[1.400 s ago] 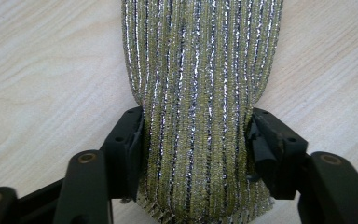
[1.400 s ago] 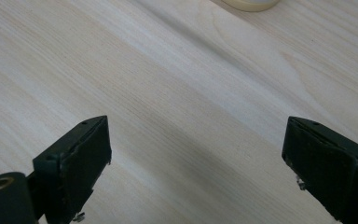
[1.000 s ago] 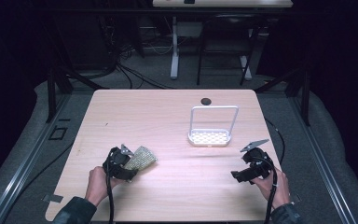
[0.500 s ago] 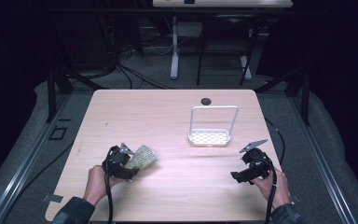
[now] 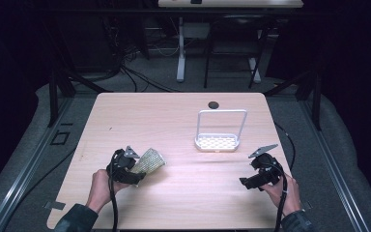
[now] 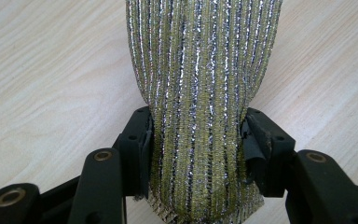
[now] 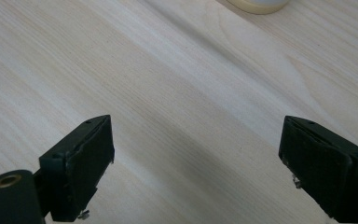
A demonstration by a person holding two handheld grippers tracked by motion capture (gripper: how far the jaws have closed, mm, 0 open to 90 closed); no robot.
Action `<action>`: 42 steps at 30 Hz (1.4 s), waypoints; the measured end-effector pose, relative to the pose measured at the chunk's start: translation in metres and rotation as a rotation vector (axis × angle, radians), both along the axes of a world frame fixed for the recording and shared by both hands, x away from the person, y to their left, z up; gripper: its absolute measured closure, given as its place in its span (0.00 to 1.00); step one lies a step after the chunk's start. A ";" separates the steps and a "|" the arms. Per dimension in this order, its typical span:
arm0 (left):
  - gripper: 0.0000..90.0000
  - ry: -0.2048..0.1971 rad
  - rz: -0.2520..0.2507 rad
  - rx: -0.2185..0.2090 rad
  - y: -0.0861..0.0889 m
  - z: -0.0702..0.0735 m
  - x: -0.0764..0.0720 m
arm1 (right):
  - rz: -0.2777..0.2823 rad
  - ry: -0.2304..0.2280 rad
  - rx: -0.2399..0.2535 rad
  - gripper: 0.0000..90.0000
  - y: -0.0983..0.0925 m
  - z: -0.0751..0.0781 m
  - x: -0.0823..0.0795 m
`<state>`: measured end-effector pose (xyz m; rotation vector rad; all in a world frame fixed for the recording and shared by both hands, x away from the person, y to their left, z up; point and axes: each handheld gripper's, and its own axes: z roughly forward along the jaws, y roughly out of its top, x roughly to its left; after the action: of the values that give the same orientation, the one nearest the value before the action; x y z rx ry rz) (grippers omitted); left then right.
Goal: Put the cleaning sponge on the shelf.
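While the person's hands rest near the front edge of the pale wooden table (image 5: 174, 121), the left gripper (image 5: 125, 166) is clenched on a ribbed gold-and-silver metallic scouring cloth (image 6: 200, 93), which lies on the tabletop at front left, bunched between the jaws. The right gripper (image 7: 196, 168) hangs above bare wood at front right, jaws spread wide, grasping nothing. A white perforated rack with a tall wire-frame handle (image 5: 221, 130) stands right of centre, well apart from both grippers.

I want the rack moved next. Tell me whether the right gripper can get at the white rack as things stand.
Probably yes. The right gripper is open and holds nothing, and only bare table lies between it and the white rack.
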<state>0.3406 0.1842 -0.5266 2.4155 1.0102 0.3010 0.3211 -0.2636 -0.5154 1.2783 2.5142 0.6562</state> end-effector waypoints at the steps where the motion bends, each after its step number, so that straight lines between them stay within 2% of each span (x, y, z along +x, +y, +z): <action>1: 0.54 0.000 -0.002 -0.002 0.000 0.000 0.000 | 0.004 0.001 -0.004 0.11 0.000 0.000 0.000; 20: 0.54 -0.027 -0.041 -0.035 -0.009 0.014 0.000 | 0.016 0.002 -0.006 0.11 0.002 -0.002 0.000; 27: 0.54 -0.033 -0.102 -0.041 -0.028 0.020 0.004 | 0.024 0.007 -0.002 0.11 0.002 -0.002 0.001; 38: 0.54 -0.051 -0.164 -0.047 -0.050 0.025 0.011 | 0.032 0.004 0.004 0.12 0.002 -0.002 0.000; 42: 0.54 -0.050 -0.201 -0.045 -0.060 0.027 0.014 | 0.036 0.003 0.011 0.12 0.002 -0.001 -0.001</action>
<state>0.3545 0.1239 -0.4998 2.4316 0.7374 0.2626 0.3206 -0.2616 -0.5160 1.2413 2.5448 0.6774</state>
